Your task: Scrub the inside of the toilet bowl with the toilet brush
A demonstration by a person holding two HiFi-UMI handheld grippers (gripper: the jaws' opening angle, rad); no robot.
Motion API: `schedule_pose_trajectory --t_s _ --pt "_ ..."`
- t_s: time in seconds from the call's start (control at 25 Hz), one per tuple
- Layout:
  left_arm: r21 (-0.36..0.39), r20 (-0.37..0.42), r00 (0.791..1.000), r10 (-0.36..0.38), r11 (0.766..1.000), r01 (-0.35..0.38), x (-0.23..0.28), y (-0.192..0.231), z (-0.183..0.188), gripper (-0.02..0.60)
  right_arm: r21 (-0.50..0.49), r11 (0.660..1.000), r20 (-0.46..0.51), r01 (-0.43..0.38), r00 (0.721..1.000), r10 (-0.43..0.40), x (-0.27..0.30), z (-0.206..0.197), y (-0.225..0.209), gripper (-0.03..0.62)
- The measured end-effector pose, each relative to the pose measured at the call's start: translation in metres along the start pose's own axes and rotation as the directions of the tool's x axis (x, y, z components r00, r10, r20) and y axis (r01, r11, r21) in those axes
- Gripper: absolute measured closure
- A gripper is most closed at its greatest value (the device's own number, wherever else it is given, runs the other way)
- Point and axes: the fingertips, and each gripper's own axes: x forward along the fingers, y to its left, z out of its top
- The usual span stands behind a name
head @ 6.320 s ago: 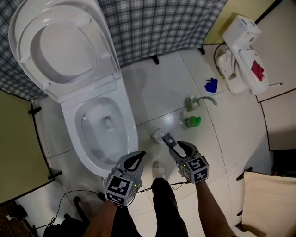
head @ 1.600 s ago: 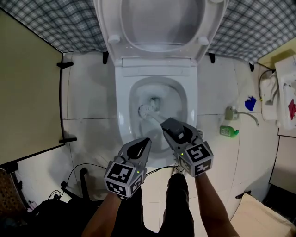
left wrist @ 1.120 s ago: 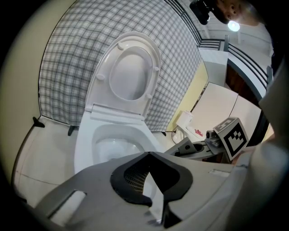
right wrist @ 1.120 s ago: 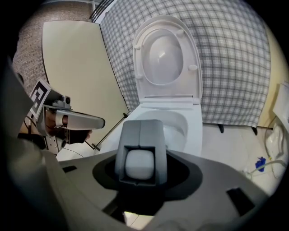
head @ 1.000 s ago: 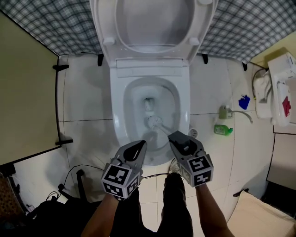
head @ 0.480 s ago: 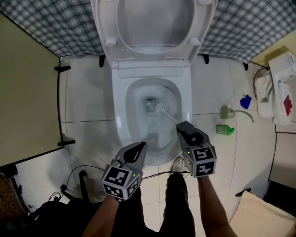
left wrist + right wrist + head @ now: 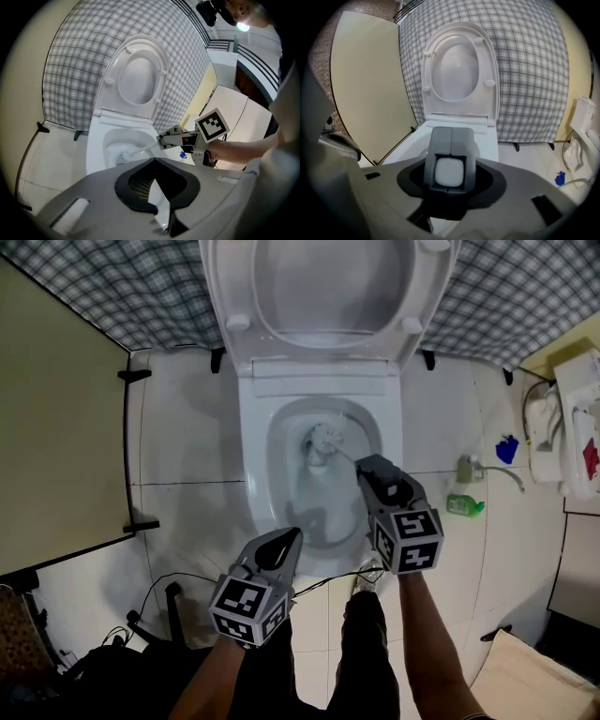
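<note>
White-bristled toilet brush [image 7: 324,439], clenched in the right tool [image 7: 368,469], is scrubbing high in the white ceramic toilet bowl [image 7: 255,474] at centre frame, risking flicking water over the rim, while the left tool [image 7: 288,540] is idling closed and empty.

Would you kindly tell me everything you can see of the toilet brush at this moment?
The toilet brush has a round, whitish bristle head on a thin, straight, pale handle, plastic by the look. It slants down into the toilet bowl, with its head low at the back near the drain. The right tool is clamped on the handle's upper end. Whether the bristles press the porcelain is unclear.
</note>
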Motion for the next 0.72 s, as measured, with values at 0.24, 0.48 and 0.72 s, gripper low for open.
schedule_pose_trajectory --t_s 0.24,0.48,0.72 --pt "-0.005 -0.001 1.0 0.008 1.0 -0.008 -0.002 0.006 -0.002 0.572 0.0 0.997 0.042 -0.078 0.996 0.078 0.01 0.014 0.03 0.401" --pt "-0.01 0.002 1.0 0.002 1.0 -0.002 0.0 0.002 -0.004 0.572 -0.041 0.984 0.033 -0.174 0.984 0.176 0.006 0.009 0.061 0.402" --pt "-0.013 0.009 1.0 0.009 1.0 -0.009 0.003 -0.002 -0.003 0.572 -0.08 0.966 -0.004 -0.247 0.969 0.248 -0.01 0.0 0.084 0.402"
